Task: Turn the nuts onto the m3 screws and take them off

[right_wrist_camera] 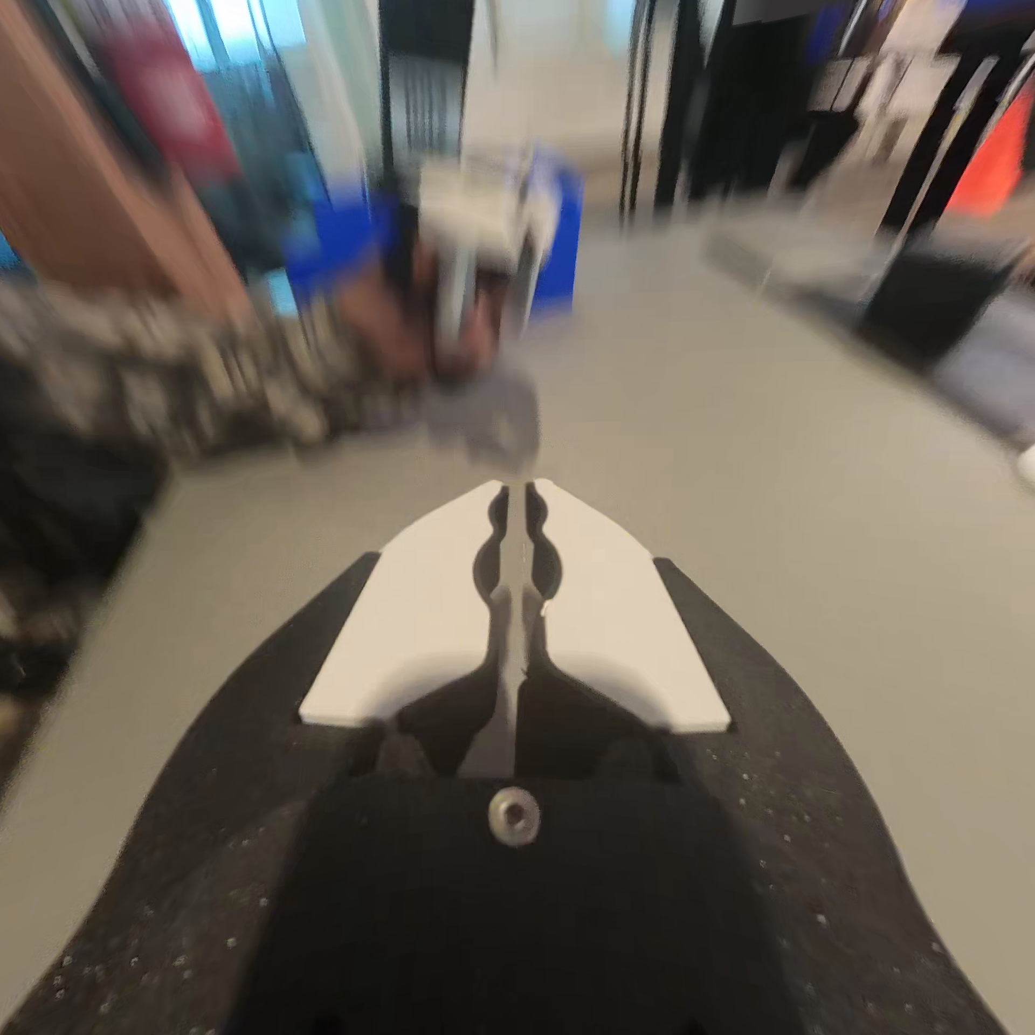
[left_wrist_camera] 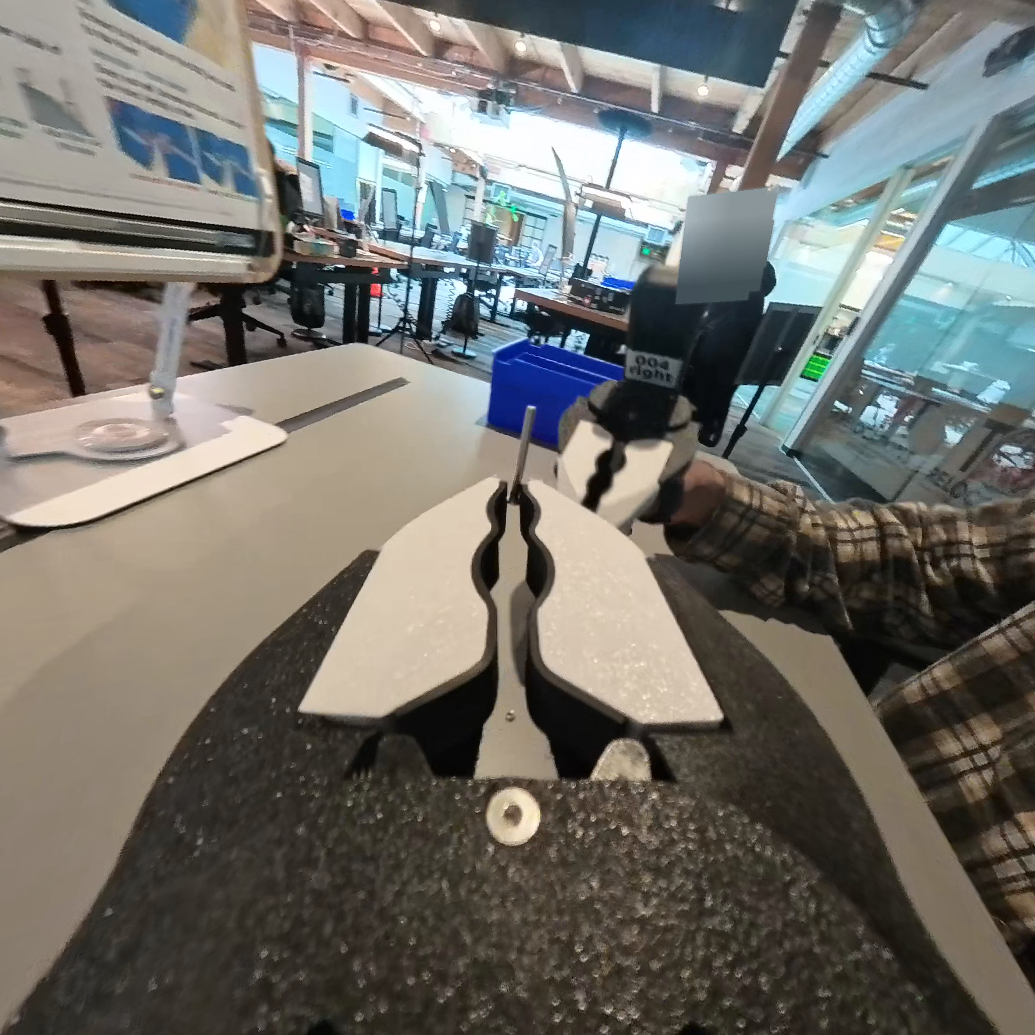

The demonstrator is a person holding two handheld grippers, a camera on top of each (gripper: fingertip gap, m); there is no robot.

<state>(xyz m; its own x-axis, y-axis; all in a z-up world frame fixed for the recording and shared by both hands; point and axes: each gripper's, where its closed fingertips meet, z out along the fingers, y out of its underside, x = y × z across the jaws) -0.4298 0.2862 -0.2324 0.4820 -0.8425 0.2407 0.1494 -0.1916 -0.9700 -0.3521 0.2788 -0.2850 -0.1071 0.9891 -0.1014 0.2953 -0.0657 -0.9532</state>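
My left gripper [left_wrist_camera: 512,494] is shut on a thin metal screw [left_wrist_camera: 525,448], which stands upright out of its fingertips above the grey table [left_wrist_camera: 224,560]. My right gripper [left_wrist_camera: 595,493] hangs just right of the screw, tilted down, with its jaws nearly together. I cannot see anything between them. A tiny metal piece [left_wrist_camera: 508,714] lies on the table below my left gripper. The right wrist view is heavily blurred. It shows my right gripper [right_wrist_camera: 516,490] with only a narrow gap, and the left gripper [right_wrist_camera: 493,414] just beyond its tips.
A blue bin [left_wrist_camera: 537,386] stands at the table's far edge behind the grippers and also shows in the right wrist view [right_wrist_camera: 554,241]. A white stand base [left_wrist_camera: 123,448] with a tilted printed board [left_wrist_camera: 129,140] is at the left. A plaid sleeve [left_wrist_camera: 812,560] reaches in from the right. The tips of one gripper are about 10 centimetres away from the tips of the other.
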